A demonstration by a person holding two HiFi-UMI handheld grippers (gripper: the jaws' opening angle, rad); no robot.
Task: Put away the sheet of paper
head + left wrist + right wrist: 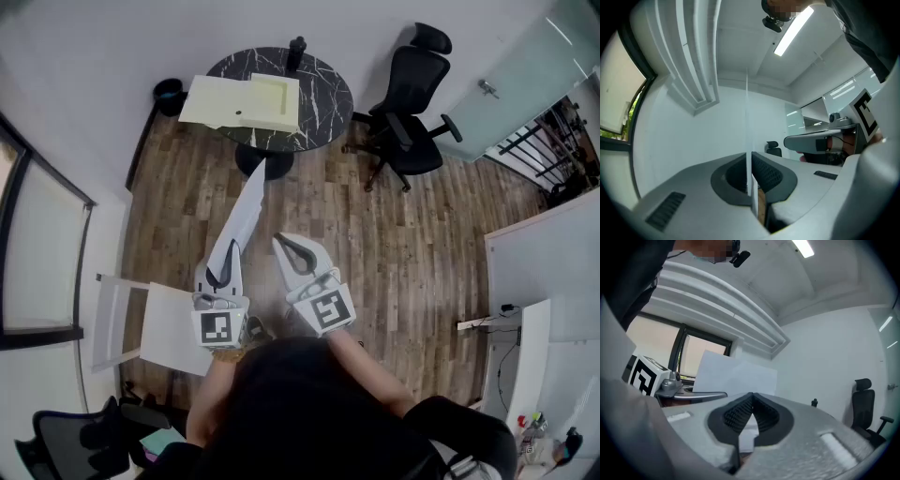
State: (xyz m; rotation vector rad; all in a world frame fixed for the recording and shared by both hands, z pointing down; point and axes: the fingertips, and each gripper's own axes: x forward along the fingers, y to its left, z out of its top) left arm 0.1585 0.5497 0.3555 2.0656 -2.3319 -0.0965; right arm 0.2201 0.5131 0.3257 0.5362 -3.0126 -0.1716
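The left tongs are clamped on the near edge of a thin white sheet of paper. They hold it level in the air, well short of the round black marble-patterned tabletop, with the free end reaching toward that tabletop. The grip at one edge is probably meant to carry the sheet flat and uncreased, leading with the loose end so it can be slid into place. The right tongs hover just beside the left pair on the side away from the wall. Their tips are together with nothing pinched between them, likely kept in reserve to steady the paper on arrival.

On the tabletop lie pale yellow trays (plausibly where the sheet belongs, though nothing confirms it), and a black office chair stands just beyond its right rim.

The sheet is plain and unmarked. From above it shows as a long, narrow strip that tapers toward the tabletop. Seen from the left gripper view it is edge-on, a hairline standing straight up from the pads with no visible sag or fold.
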